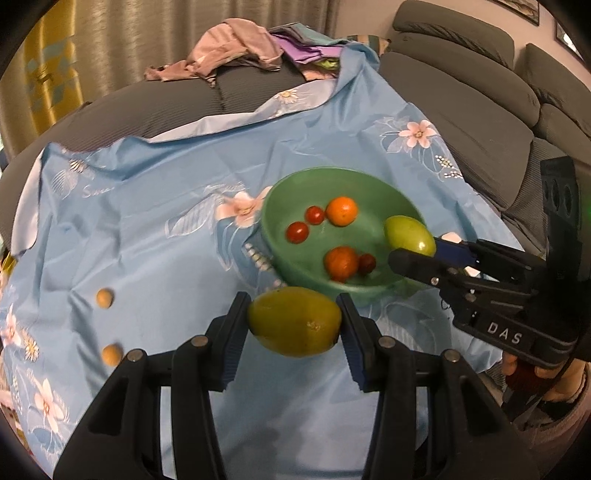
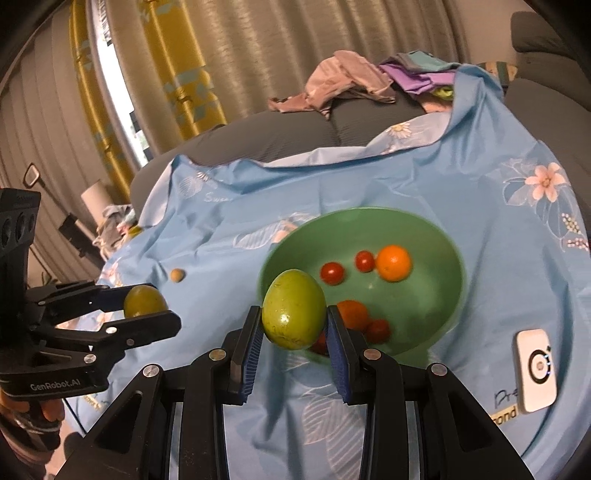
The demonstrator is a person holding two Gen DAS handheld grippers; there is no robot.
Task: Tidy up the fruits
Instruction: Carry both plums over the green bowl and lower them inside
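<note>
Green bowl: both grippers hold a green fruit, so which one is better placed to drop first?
Right, probably. The right gripper holds its green fruit at the green bowl rim, while the left gripper and its fruit sit short of it over the cloth.

a home living room, set up with a cloth spread over soft furniture.

a grey sectional sofa [image 1: 480,122] with thick padded cushions fills the right side, and a grey ribbed upholstered seat [image 2: 295,136] lies under a light blue flowered cloth [image 1: 155,221]. a heap of loose clothes [image 1: 229,48] in pink, purple and grey sits at the far end. pleated beige curtains [image 2: 258,55] with a yellow patterned panel [image 2: 177,74] hang by a window, and a framed picture [image 1: 565,35] hangs on the wall above the sofa.
</note>
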